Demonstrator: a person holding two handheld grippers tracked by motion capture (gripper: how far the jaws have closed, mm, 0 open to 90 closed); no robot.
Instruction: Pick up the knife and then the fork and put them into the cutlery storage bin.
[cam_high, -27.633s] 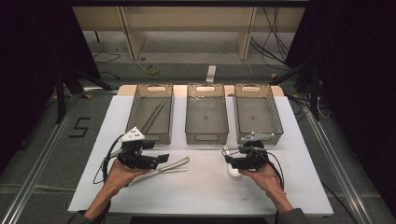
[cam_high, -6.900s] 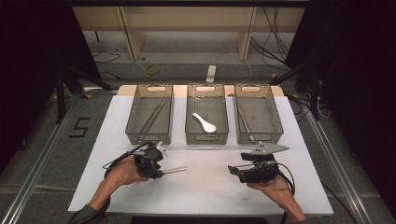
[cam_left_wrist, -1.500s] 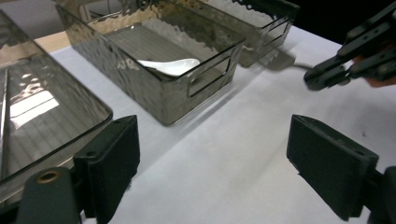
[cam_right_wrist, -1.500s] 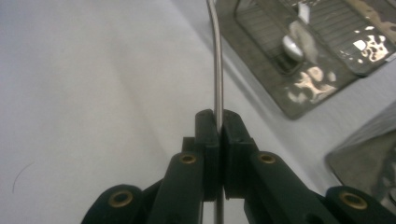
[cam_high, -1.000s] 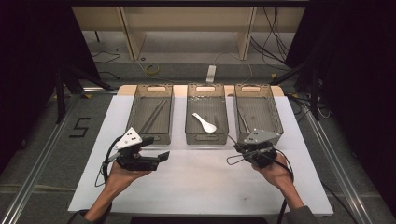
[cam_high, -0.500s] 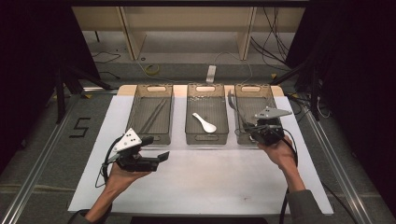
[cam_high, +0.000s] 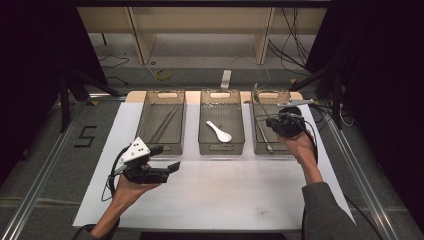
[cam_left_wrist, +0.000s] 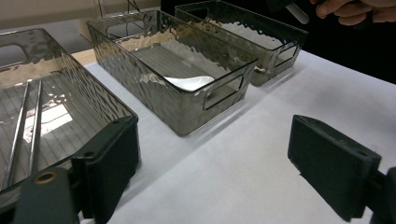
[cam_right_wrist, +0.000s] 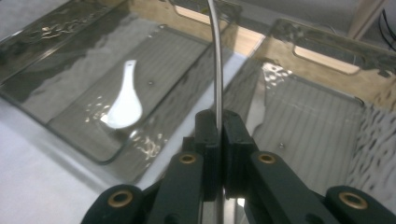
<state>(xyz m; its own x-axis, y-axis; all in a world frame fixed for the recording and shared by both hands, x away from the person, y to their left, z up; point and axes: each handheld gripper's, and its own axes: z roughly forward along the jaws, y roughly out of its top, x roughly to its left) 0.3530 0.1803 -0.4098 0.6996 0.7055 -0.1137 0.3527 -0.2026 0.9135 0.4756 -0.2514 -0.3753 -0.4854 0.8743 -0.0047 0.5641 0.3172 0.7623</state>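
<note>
My right gripper hangs over the right-hand bin, shut on a thin metal utensil whose handle rises up and away from the jaws. The right gripper view has the utensil edge-on, clamped at my right gripper, with the bin rim beyond. Another metal piece lies in that bin. A white spoon rests in the middle bin. My left gripper is open and empty over the white table, just in front of the left bin.
Two metal chopsticks lie in the left bin. The three smoky plastic bins stand side by side at the far edge of the white sheet. A wooden shelf frame and cables lie beyond the table.
My right gripper has travelled from the table in front of the right bin to above that bin, a little higher, carrying the metal utensil. The left gripper has kept still.
</note>
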